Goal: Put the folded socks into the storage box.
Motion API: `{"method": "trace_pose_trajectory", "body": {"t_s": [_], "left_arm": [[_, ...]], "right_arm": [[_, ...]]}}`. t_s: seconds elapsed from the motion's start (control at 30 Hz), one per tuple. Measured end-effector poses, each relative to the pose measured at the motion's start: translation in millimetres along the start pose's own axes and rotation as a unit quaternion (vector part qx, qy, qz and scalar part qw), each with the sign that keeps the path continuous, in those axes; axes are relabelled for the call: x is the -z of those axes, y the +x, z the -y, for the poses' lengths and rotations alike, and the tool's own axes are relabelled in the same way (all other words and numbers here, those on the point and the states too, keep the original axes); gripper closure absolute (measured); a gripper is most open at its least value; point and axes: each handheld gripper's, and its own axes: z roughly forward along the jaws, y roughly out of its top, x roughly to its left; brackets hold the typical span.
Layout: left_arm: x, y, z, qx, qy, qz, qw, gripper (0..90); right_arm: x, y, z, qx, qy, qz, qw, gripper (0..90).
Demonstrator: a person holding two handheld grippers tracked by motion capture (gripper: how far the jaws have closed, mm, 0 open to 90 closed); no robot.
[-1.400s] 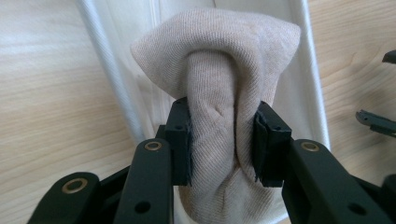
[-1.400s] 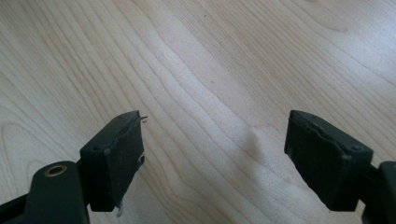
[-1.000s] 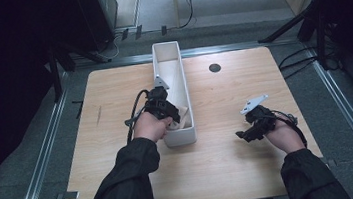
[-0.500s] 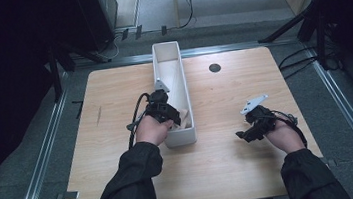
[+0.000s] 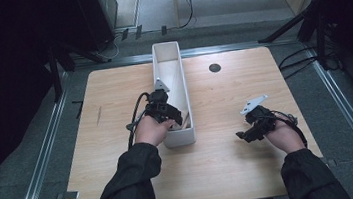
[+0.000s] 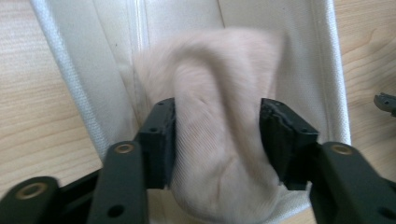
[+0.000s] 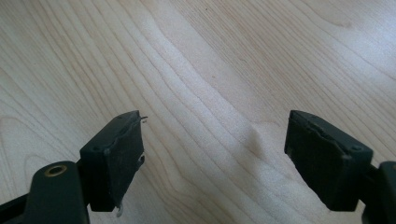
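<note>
Beige, soft cloth (image 6: 219, 116) sits between the jaws of the left gripper (image 6: 217, 140), inside the near end of a long white bin (image 5: 179, 137). The jaws have just been opening; the left pad lies against the fabric and a slight gap shows at the right pad, so the cloth looks released rather than pinched, blurred as it is. From the high view the left gripper (image 5: 163, 108) hangs over the bin's near left wall, and the bin runs from mid-table toward the far edge, where it juts past the wooden table (image 5: 112, 86). Bare wood lies open on both sides of the bin. The right gripper (image 5: 253, 123) rests near the table's right edge, well apart from the bin, its jaws spread wide over bare wood with nothing between them.
</note>
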Motion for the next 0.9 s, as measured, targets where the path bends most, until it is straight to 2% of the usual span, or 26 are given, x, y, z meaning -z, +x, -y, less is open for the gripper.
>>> {"method": "trace_pose_trajectory", "body": {"t_s": [0.27,0.4,0.67,0.77,0.9], "left_arm": [[0.0,-3.2,-0.7,-0.019,-0.006,-0.005,0.9998,37.3],[3.8,-3.5,-2.3,-0.021,-0.014,-0.008,0.9996,38.1],[12.0,-8.0,-5.2,-0.044,-0.033,0.001,0.9985,59.8],[3.6,-10.3,-7.4,-0.055,-0.025,0.012,0.9981,70.0],[-13.2,-7.7,-11.0,-0.051,-0.017,0.015,0.9985,73.7]], "right_arm": [[0.0,0.1,0.1,0.003,0.002,0.002,1.0000,19.5],[0.0,0.2,0.1,0.004,0.002,0.003,1.0000,19.5],[0.0,0.2,-0.1,0.004,0.000,0.004,1.0000,19.5],[-0.4,0.2,-0.4,0.005,0.000,0.003,1.0000,19.5],[0.3,0.3,-0.4,0.006,0.000,0.002,1.0000,19.6]]}}
